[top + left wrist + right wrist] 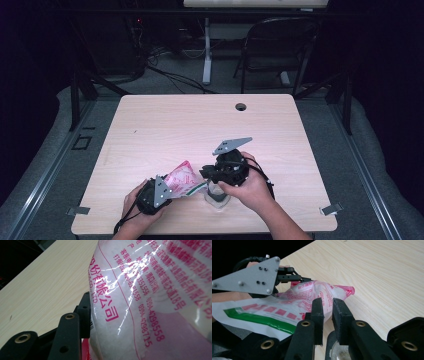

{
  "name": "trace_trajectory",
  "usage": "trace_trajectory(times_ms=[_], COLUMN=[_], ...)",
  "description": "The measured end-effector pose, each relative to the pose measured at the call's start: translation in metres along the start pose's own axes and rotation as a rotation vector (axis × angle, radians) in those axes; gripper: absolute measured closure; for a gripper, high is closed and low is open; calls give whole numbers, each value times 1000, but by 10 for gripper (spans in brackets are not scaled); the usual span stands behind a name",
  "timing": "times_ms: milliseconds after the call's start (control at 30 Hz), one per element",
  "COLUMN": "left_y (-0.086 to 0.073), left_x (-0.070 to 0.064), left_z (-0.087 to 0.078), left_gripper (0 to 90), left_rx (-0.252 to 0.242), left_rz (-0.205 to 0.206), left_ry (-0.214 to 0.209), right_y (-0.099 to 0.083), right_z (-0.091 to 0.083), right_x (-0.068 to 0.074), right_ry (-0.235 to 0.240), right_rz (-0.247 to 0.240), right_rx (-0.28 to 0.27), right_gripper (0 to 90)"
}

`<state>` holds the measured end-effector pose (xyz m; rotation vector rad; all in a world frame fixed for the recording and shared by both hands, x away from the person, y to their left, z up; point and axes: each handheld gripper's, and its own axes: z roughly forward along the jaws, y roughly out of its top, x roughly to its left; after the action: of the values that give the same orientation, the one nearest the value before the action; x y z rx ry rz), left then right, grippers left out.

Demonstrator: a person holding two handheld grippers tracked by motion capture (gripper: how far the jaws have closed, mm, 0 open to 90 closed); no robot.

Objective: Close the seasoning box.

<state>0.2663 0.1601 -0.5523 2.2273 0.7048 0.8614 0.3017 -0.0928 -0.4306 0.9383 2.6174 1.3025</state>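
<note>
A pink and white plastic bag [182, 179] of white grains, printed with red characters and a green stripe, is held above the table's front edge. My left gripper [171, 190] is shut on the bag [140, 302]; one black jaw presses its side, the other is hidden behind the film. My right gripper [206, 173] hovers at the bag's right end, its jaws a narrow gap apart with nothing between them [327, 312]. The bag [294, 302] lies just beyond those jaws. A clear glass [217, 198] stands on the table under the right gripper, with its rim [337, 351] low in the right gripper view.
The light wooden table [200, 125] has bare room across its middle and back, with a cable hole [241, 106] near the far edge. A folding chair [280, 45] and a desk leg stand on the floor behind it.
</note>
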Motion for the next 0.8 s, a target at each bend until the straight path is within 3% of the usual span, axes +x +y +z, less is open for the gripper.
trace_trajectory(times_ms=[100, 300, 500, 733, 800], left_y=[0, 2, 3, 4, 4], left_x=[0, -1, -2, -3, -4], left_z=[0, -1, -2, -5, -5], left_gripper=[564, 565, 565, 565, 568], left_rx=[2, -8, -13, -14, -19], left_rz=[5, 9, 20, 47, 57], left_ry=[-1, 19, 27, 49, 56], right_y=[2, 3, 0, 0, 0], right_z=[0, 13, 21, 20, 18], right_x=[2, 3, 4, 5, 6], right_ry=[7, 28, 47, 25, -3], right_rz=[0, 0, 9, -12, -25], right_rx=[-1, 61, 92, 96, 89], right_gripper=[795, 791, 890, 900, 900])
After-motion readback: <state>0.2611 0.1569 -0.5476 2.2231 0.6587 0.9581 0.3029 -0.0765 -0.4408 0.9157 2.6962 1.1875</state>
